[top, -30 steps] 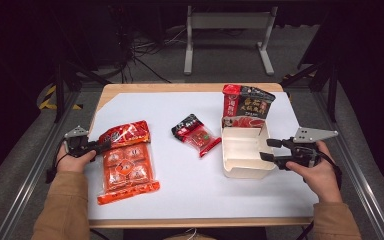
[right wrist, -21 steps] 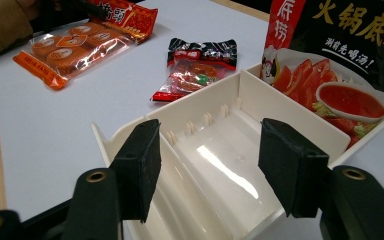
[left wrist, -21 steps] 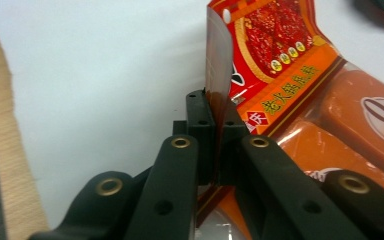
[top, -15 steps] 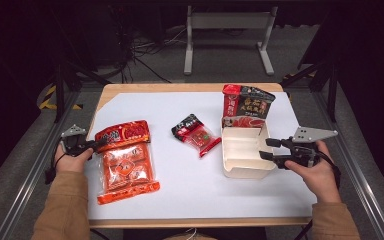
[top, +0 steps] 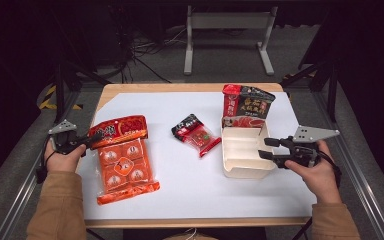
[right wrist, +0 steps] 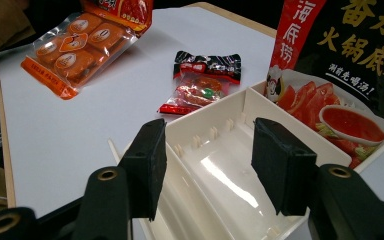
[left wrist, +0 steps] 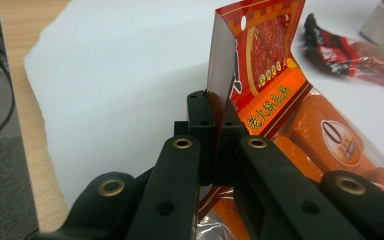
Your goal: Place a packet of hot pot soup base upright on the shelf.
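A large orange snack packet [top: 125, 160] lies at the left of the white sheet, and its red top edge [left wrist: 260, 45] is lifted off the table. My left gripper [top: 94, 137] [left wrist: 215, 115] is shut on that edge. At the right stands a white divided box [top: 242, 172] [right wrist: 205, 120], with a red-and-black sauce pouch [top: 247, 107] [right wrist: 350, 65] upright at its far end. My right gripper [top: 262, 148] [right wrist: 207, 165] hovers at the box's right rim. Its jaws have just been closing and still stand apart. The box's near end lies between them, with no pad pressing on it.
A small red-and-black packet [top: 195, 134] [right wrist: 202, 80] lies mid-table between the orange packet and the box. The white sheet [top: 180, 195] covers most of the wooden table [top: 180, 88], whose edge shows all round. Metal rails run along both sides.
My left gripper closed on the packet's top edge and rose a little, folding that edge up off the table. My right gripper stayed at the box, its jaws slightly narrower.
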Demonstrator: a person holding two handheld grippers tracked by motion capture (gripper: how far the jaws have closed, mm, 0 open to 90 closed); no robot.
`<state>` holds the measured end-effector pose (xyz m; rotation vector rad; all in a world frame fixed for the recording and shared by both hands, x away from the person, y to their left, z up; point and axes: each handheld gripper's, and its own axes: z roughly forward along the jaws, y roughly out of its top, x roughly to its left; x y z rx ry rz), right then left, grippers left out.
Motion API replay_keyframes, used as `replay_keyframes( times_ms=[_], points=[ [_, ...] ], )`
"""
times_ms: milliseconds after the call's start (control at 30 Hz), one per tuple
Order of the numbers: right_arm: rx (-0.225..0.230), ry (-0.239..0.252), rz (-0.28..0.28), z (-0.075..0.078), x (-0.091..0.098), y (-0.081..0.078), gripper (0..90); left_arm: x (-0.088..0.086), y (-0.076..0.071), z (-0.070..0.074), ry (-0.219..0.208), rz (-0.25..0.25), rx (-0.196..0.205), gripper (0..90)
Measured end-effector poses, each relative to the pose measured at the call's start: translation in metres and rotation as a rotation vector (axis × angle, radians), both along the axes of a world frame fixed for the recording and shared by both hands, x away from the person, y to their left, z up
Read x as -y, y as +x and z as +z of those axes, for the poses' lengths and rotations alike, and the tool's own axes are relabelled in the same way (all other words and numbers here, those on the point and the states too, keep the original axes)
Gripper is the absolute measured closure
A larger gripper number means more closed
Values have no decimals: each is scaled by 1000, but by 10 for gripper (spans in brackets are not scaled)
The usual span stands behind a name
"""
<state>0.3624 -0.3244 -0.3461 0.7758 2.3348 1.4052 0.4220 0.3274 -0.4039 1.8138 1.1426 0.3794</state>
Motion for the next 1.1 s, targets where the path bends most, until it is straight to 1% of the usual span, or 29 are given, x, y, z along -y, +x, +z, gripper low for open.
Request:
replay_keyframes(
  times_ms=[67,100,133,167,200,300,333,367,467,567,633,667,733,833,867,900,933,967,1033,1100],
  points=[
    [4,1,-3,0,0,0,478,0,-3,6,0,-4,6,898],
    [6,2,-2,1,0,0,478,0,-3,6,0,-4,6,898],
    [6,3,0,1,0,0,478,0,-5,11,-2,-5,10,898],
    [6,3,-1,1,0,-1,480,0,-5,11,-2,-5,10,898],
    [9,4,1,2,0,-1,479,0,-8,18,-8,-11,16,898],
    [12,7,2,3,-1,-2,481,2,-14,28,-13,-21,36,898],
    [12,7,2,3,-1,-2,481,2,-14,28,-13,-21,36,898],
    [14,6,2,3,-1,-2,481,4,-17,34,-19,-20,47,898],
    [18,9,3,5,-1,-3,484,6,-23,44,-45,-27,60,897],
    [29,17,-4,7,-1,-4,491,10,-28,54,-57,-41,87,897],
    [37,24,-7,8,-1,-5,494,12,-32,60,-62,-54,98,897],
    [40,25,-8,9,0,-6,495,13,-34,64,-65,-64,110,897],
    [42,28,-9,10,0,-6,496,16,-38,69,-56,-83,126,897],
    [43,28,-8,10,-1,-6,498,20,-45,78,-55,-103,149,898],
    [43,28,-8,10,-1,-6,498,20,-45,78,-55,-103,149,898],
    [43,28,-7,10,-1,-6,498,23,-48,81,-56,-112,161,898],
    [44,28,-6,11,-2,-7,499,27,-53,88,-48,-130,183,898],
    [44,28,-6,11,-2,-7,499,27,-53,88,-48,-130,183,898],
    [52,26,-9,12,-2,-8,500,32,-59,95,-30,-156,210,898],
    [56,29,-10,13,-1,-8,500,35,-65,102,-28,-181,237,898]
  ],
)
